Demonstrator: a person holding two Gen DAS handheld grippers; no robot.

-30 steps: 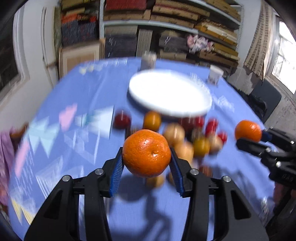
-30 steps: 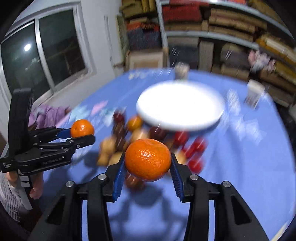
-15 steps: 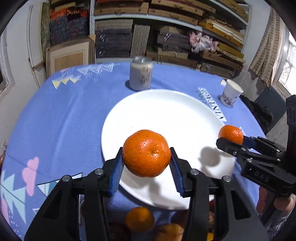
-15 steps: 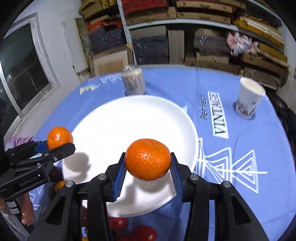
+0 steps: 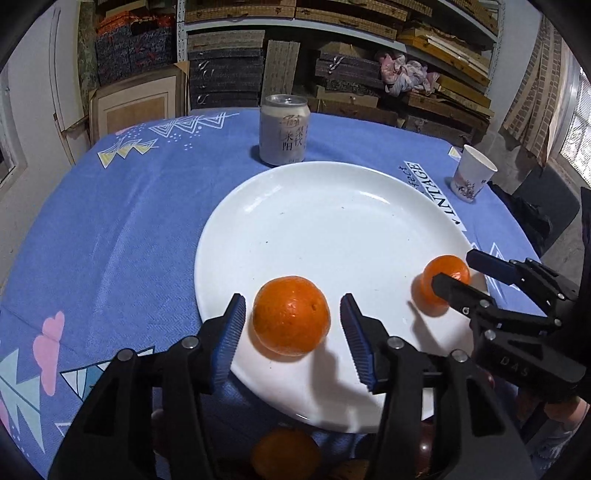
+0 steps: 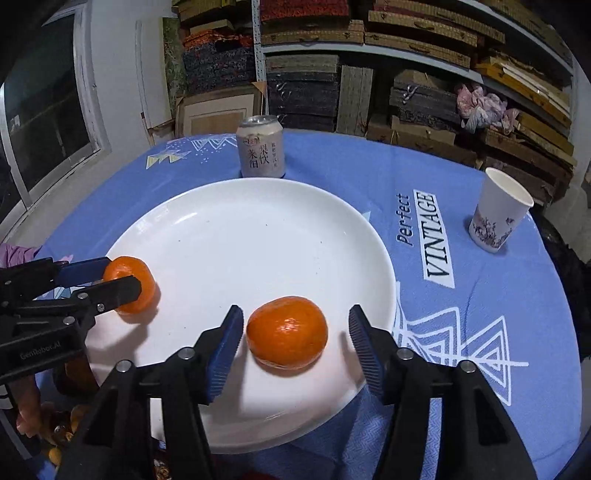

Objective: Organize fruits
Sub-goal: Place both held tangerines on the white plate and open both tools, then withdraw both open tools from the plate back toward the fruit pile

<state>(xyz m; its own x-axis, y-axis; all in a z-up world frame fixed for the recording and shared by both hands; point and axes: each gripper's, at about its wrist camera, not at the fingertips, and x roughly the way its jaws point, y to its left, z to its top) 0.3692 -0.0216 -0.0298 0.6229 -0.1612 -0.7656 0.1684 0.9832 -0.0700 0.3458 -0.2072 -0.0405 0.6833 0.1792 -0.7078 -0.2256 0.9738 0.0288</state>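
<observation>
White plate (image 5: 332, 206): two oranges resting near its front rim, well apart, middle bare. Left tool (image 5: 291, 328) and right tool (image 6: 295, 332): jaws just opened, pads clear of left orange (image 5: 290, 320) and right orange (image 6: 287, 331). Can (image 5: 282, 129) just beyond the far rim; paper cup (image 6: 498, 210) toward the counter (image 5: 110, 240) edge.

I am in a storeroom: metal shelves (image 5: 369, 22) behind my worktop (image 5: 110, 229) are packed with stacked flat boxes (image 6: 303, 92), and a framed board (image 5: 136, 107) leans against the wall.

Left gripper (image 5: 291, 325) jaws just opened; orange (image 5: 290, 320) on plate (image 5: 332, 221) (white).
</observation>
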